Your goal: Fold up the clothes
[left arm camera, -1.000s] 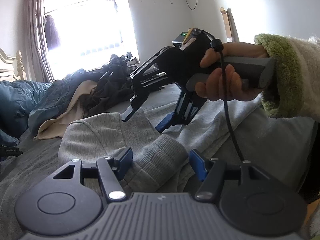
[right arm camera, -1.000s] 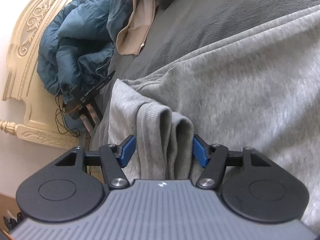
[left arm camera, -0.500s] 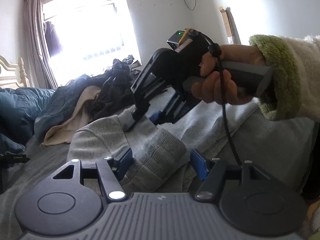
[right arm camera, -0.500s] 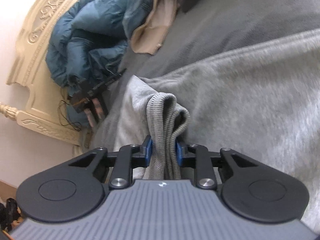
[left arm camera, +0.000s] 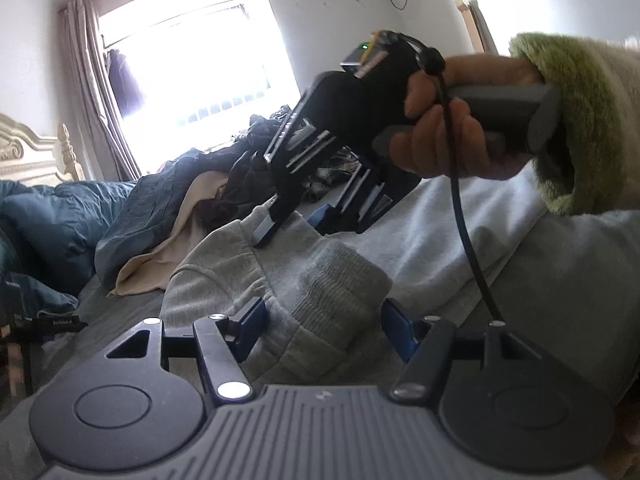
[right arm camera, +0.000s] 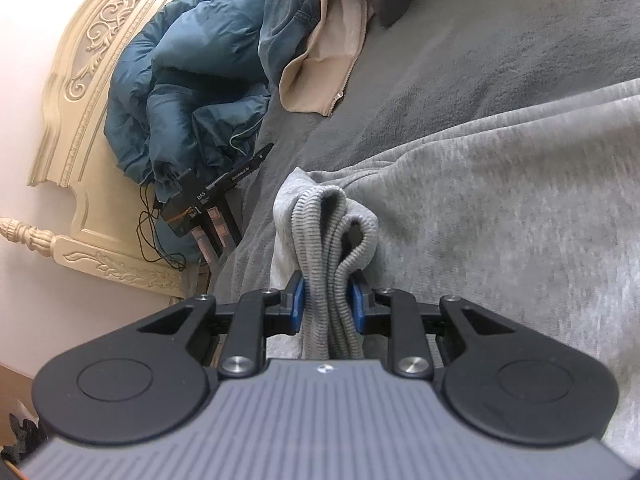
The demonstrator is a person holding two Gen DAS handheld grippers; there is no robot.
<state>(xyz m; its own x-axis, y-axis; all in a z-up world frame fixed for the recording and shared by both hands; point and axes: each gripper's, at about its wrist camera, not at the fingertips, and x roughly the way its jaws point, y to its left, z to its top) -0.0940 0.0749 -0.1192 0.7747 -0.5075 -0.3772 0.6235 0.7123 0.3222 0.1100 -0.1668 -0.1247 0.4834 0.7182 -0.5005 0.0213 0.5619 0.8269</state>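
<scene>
A light grey sweatshirt (right arm camera: 500, 208) lies spread on the bed. My right gripper (right arm camera: 328, 304) is shut on its bunched ribbed hem (right arm camera: 324, 240) and holds it lifted. In the left wrist view the right gripper (left arm camera: 294, 220) pinches the same grey fabric (left arm camera: 248, 248) ahead of me. My left gripper (left arm camera: 324, 328) is open, its blue pads on either side of a ribbed grey cuff (left arm camera: 336, 284) without pressing it.
A dark grey bedsheet (right arm camera: 460, 80) covers the bed. A pile of clothes lies beyond: blue quilted jacket (right arm camera: 188, 92), jeans, a beige zip garment (right arm camera: 332, 60), dark clothes (left arm camera: 256, 160). A cream carved headboard (right arm camera: 80, 72) and a black device with cables (right arm camera: 208, 204) stand at the bed's edge.
My right gripper closed on the ribbed hem and lifted it. The left gripper stayed open around the cuff and shifted slightly.
</scene>
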